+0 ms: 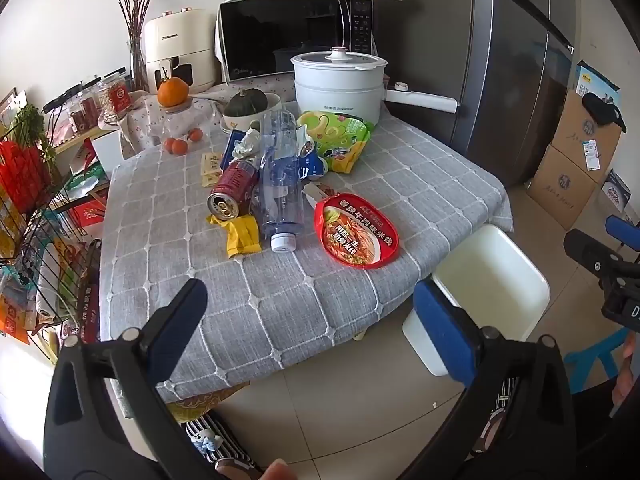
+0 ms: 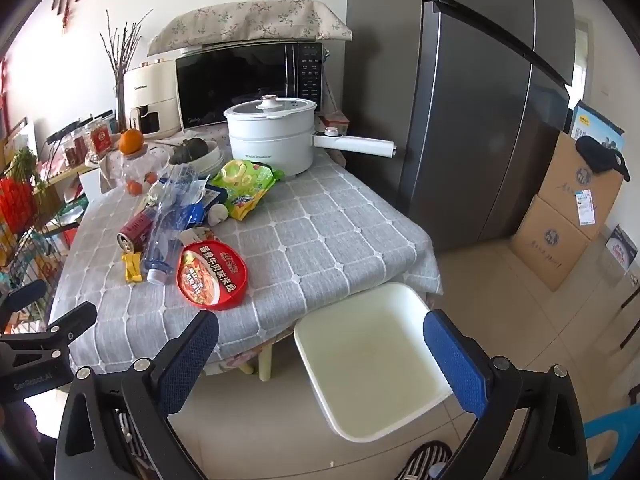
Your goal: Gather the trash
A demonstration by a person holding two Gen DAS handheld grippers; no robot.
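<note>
Trash lies in a pile on the grey checked tablecloth: a clear plastic bottle, a red can, a yellow wrapper, a red noodle lid and a green snack bag. A white bin stands on the floor at the table's near right corner. My left gripper hangs open over the table's near edge, holding nothing. My right gripper is open above the bin's left rim, also without anything in it. The right wrist view shows the bottle and lid too.
A white electric pot, a microwave, an air fryer, a squash in a bowl and oranges stand at the table's back. A wire rack is on the left, a grey fridge and cardboard boxes on the right.
</note>
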